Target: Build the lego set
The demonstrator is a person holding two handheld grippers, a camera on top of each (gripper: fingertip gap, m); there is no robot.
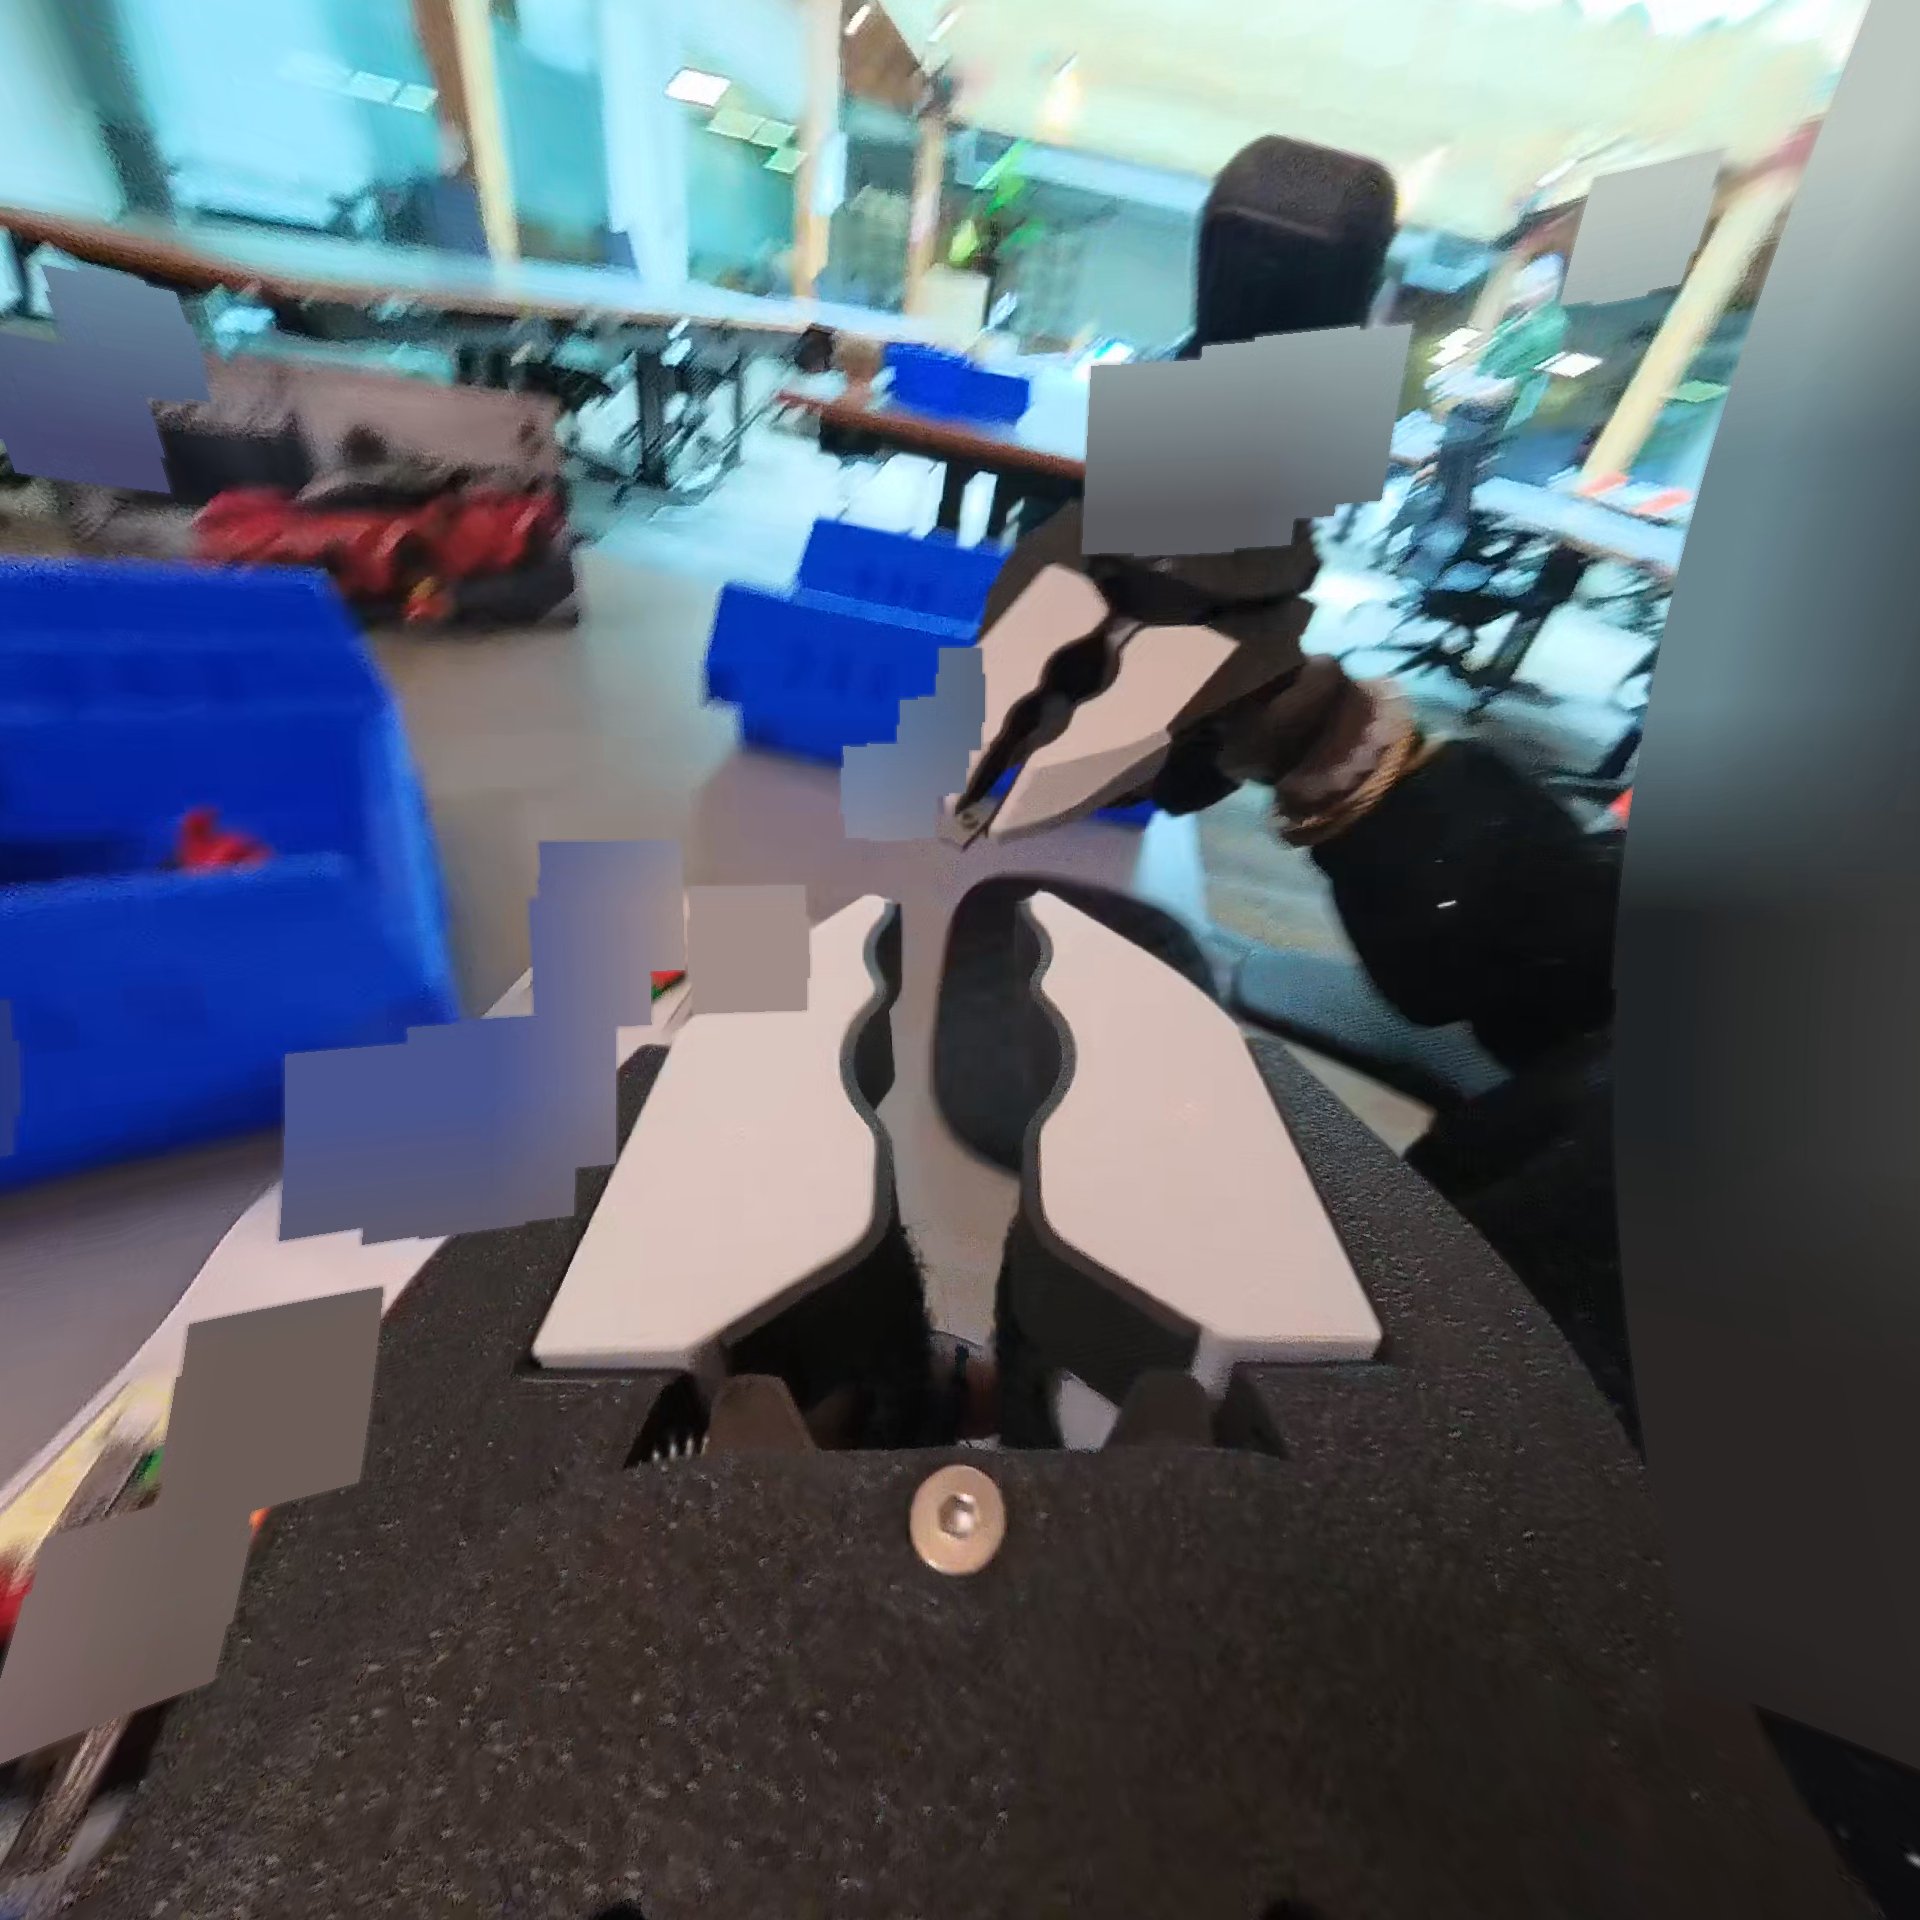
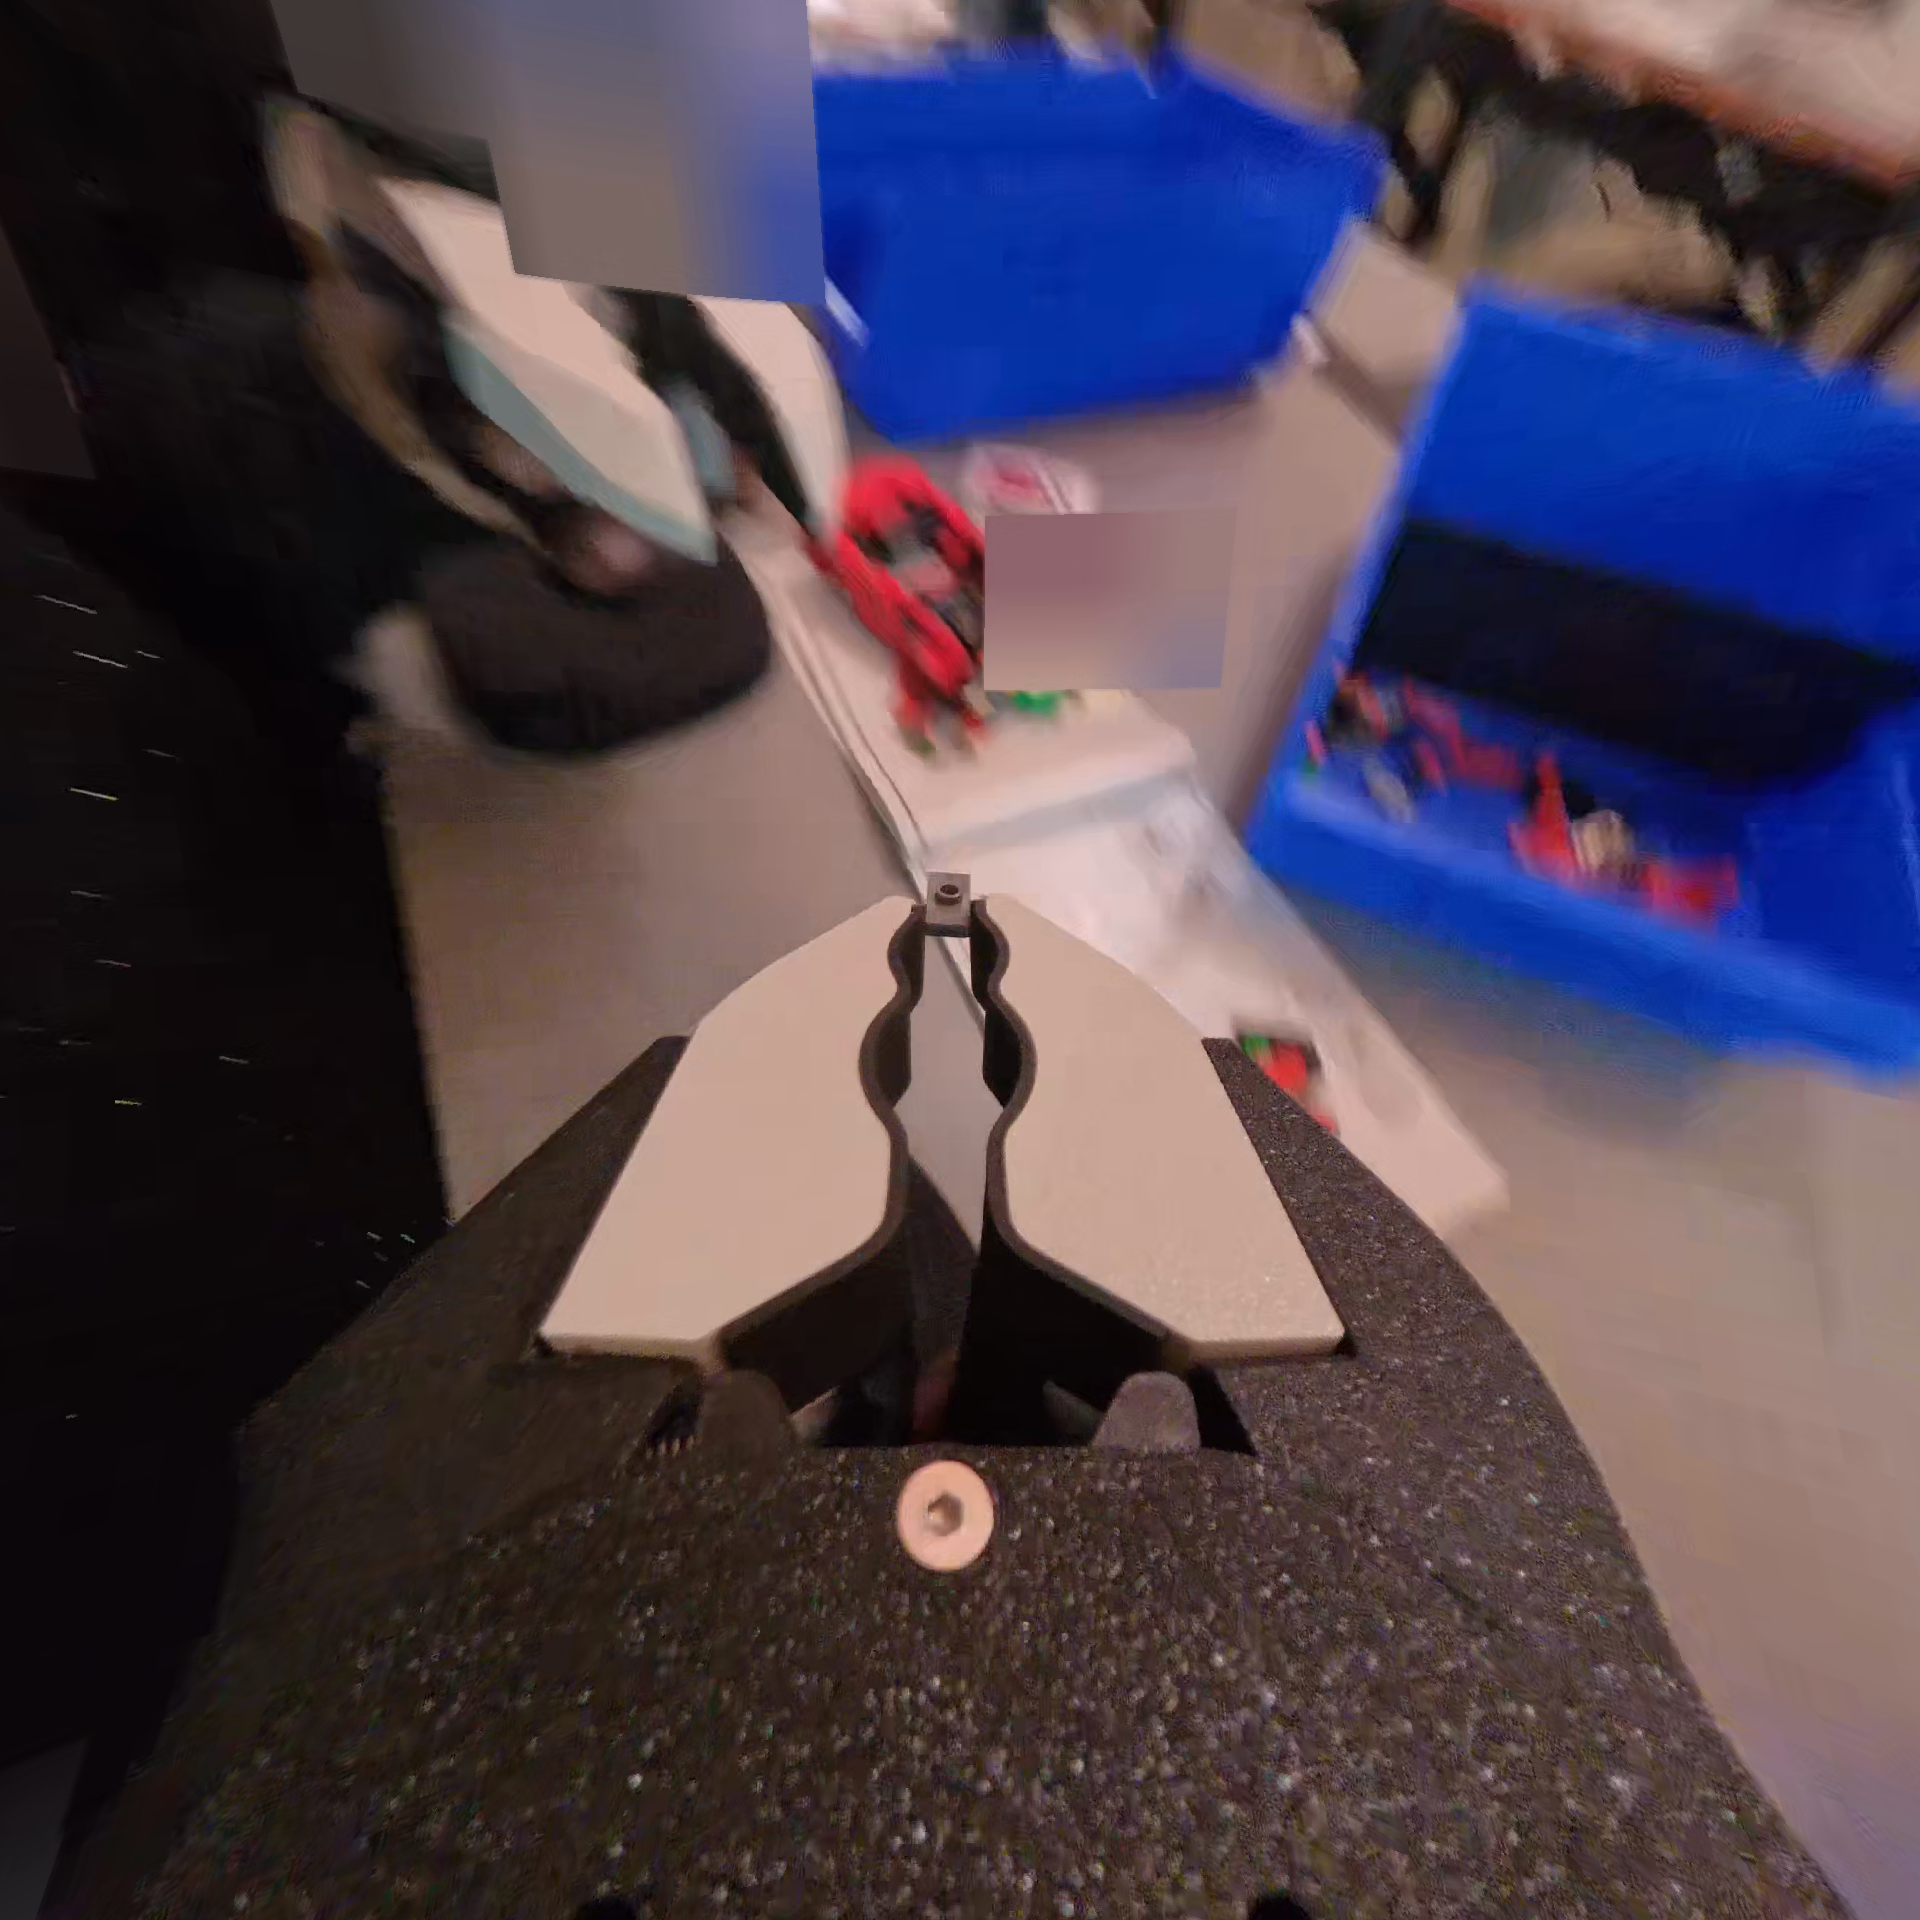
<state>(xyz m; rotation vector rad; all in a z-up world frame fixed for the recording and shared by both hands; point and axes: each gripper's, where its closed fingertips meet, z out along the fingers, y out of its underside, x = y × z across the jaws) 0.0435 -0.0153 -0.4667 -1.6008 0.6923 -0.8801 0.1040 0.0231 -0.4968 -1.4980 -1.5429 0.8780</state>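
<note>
My right gripper [image 2: 949, 914] is shut on a small grey lego piece [image 2: 951, 900] held at its fingertips above the table. In the left wrist view the right gripper [image 1: 971, 821] hangs just ahead of my left gripper, with the grey piece [image 1: 964, 823] at its tip. My left gripper [image 1: 956, 906] is open with a narrow gap and nothing in it. It shows blurred at the upper left of the right wrist view [image 2: 748, 488]. A red lego build [image 2: 914, 592] lies on a white sheet [image 2: 1049, 790] beyond the right gripper.
A blue bin [image 2: 1621, 894] holding loose red pieces stands at the right, and another blue bin [image 2: 1091, 239] stands behind. A large blue bin [image 1: 208, 935] is on the left and a smaller one [image 1: 831, 644] ahead. A person's black sleeve [image 1: 1455, 935] is to the right. My right fingertips sit around 8 cm from my left ones.
</note>
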